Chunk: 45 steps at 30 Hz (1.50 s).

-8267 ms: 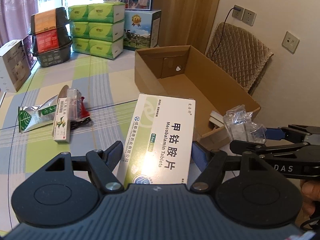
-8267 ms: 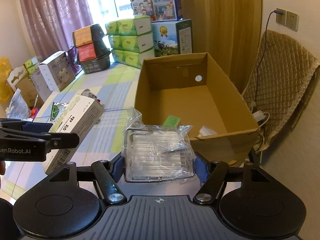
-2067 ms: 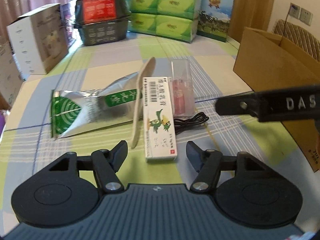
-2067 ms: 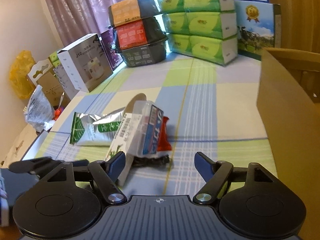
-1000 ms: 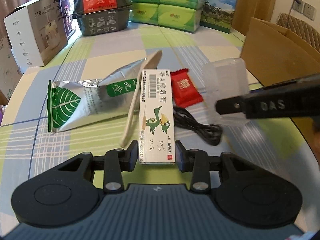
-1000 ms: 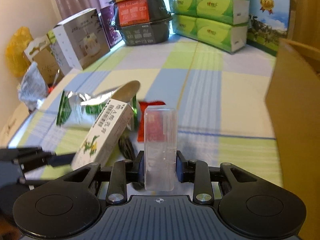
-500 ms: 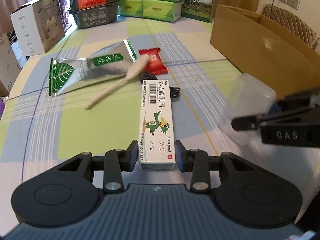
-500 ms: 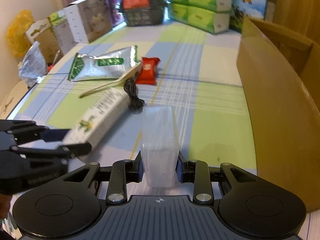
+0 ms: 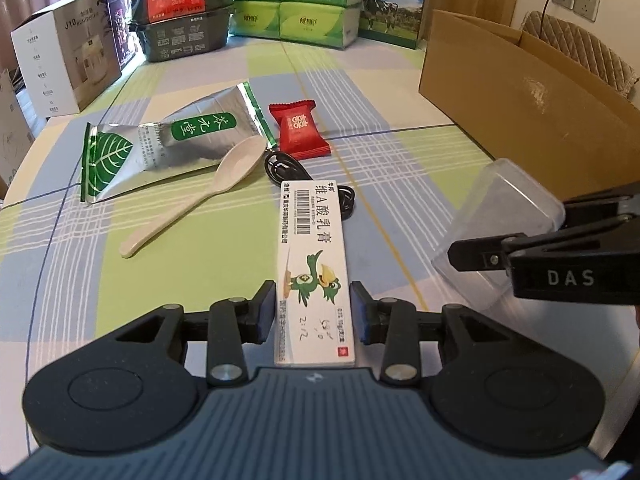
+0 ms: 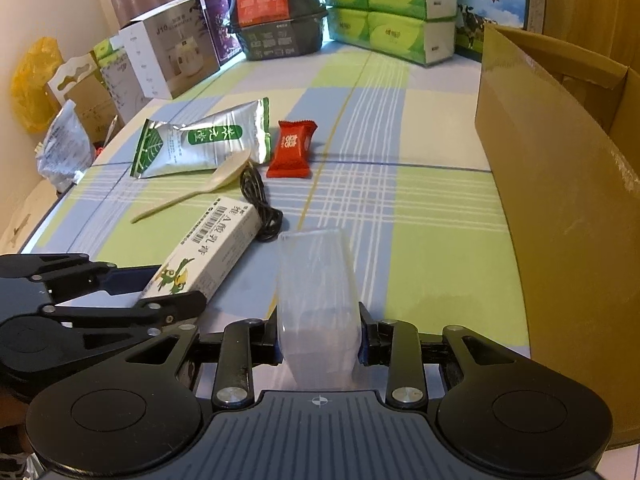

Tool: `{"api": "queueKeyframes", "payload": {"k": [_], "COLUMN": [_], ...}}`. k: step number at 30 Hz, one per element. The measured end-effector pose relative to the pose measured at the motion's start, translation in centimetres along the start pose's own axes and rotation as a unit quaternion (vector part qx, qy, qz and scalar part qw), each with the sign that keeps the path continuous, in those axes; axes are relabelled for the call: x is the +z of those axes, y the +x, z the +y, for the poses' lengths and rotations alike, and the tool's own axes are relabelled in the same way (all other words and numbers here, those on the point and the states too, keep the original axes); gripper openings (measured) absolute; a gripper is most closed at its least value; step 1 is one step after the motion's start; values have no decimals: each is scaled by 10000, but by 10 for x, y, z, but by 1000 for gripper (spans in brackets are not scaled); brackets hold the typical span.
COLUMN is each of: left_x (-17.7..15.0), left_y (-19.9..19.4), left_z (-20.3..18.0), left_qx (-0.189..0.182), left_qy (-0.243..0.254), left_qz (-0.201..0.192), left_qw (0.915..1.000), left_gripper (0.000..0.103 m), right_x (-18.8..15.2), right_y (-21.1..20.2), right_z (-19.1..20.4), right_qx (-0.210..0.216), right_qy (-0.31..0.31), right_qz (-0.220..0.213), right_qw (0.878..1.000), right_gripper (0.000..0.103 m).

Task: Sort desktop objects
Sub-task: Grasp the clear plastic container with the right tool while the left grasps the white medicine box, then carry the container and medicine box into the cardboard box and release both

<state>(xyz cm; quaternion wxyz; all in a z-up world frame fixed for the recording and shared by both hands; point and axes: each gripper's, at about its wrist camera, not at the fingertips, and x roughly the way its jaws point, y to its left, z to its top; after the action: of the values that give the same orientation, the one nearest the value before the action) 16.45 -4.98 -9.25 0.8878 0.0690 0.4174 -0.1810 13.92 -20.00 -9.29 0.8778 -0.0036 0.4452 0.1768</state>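
Note:
My left gripper [image 9: 313, 312] is shut on a long white ointment box [image 9: 312, 248] with a green bird print, held above the checked tablecloth. My right gripper [image 10: 319, 338] is shut on a clear plastic case [image 10: 318, 300], also lifted. Each gripper shows in the other's view: the right one [image 9: 520, 256] with the clear case [image 9: 500, 220], the left one [image 10: 120, 292] with the ointment box [image 10: 208, 248]. On the table lie a silver-green pouch [image 9: 160, 140], a cream spoon [image 9: 200, 196], a red candy [image 9: 298, 130] and a black cable [image 9: 288, 170].
An open cardboard box [image 9: 520, 92] stands at the right, its wall [image 10: 560, 200] close beside my right gripper. Green tissue packs [image 9: 296, 4], stacked dark tubs [image 9: 180, 12] and a white carton [image 9: 68, 52] line the far side. The table edge runs along the left.
Both grippers, each holding its item, have lifted and drawn back from the pile. The spoon, pouch, candy and cable stay on the cloth, now farther off.

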Motion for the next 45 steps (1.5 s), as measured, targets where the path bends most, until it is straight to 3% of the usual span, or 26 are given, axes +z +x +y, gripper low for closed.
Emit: {"api": "queueKeyframes", "payload": {"k": [9,16,25,45], "left_x": [3,6,6,-5], "left_y": [8,-6,-20,-115], "left_z": [-4,-3,-7,-65], "left_qx": [89,98,54,147], "left_qy": [83,-18,-91,-479], "left_qz": [98,-95,-18,-263], "left_qw": [9999,9999,9999,9984], "left_gripper": [33,33,33,33], "right_x": [0,4,-1,-23], "right_y": [1,-14,-28,-146], "right_z": [-1,-1,-4,0], "right_qx": [-18,-148,-152,-252], "right_qy": [2,-18,32,110], "right_qz": [-11,-480,-557,-1060], "right_qw": [10000,9987,9983,9940], "right_gripper": [28,28,28,28]}}
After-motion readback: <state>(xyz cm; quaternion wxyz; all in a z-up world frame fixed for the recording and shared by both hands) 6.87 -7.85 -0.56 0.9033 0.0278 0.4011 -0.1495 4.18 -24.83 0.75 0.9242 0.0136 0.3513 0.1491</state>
